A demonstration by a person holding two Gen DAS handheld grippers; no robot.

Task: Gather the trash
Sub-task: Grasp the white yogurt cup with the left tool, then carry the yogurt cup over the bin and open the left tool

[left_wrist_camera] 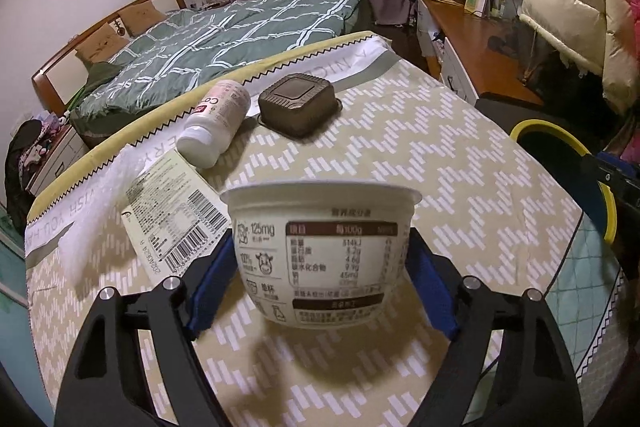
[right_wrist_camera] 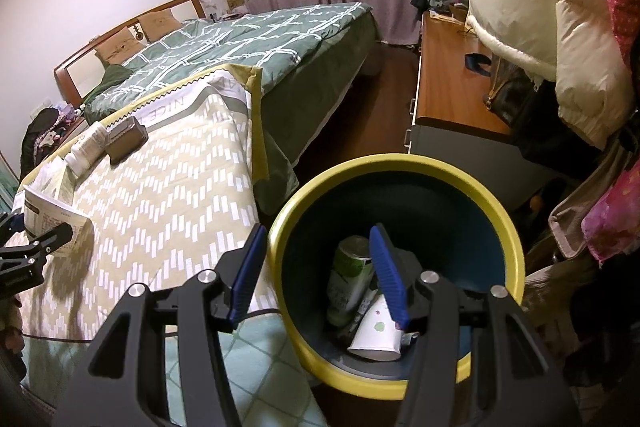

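Observation:
A white yogurt cup (left_wrist_camera: 320, 251) with a printed nutrition label stands upright between the blue pads of my left gripper (left_wrist_camera: 320, 267), and both pads press on its sides. The cup (right_wrist_camera: 52, 223) and that gripper also show at the left edge of the right wrist view. A round bin (right_wrist_camera: 400, 163) with a yellow rim and dark blue inside stands beside the bed. It holds a green can (right_wrist_camera: 350, 267) and a white paper cup (right_wrist_camera: 378, 337). My right gripper (right_wrist_camera: 318, 271) stands half open across the bin's left rim, with one finger outside and one inside. Its pads press on nothing.
Further up the patterned blanket (left_wrist_camera: 440, 163) lie a white bottle (left_wrist_camera: 214, 123), a brown square plastic tub (left_wrist_camera: 298, 105) upside down, and a printed paper with barcodes (left_wrist_camera: 172, 203). A green quilted bed (left_wrist_camera: 224, 43) lies behind. At the right are a wooden desk (right_wrist_camera: 448, 83) and hanging coats (right_wrist_camera: 532, 7).

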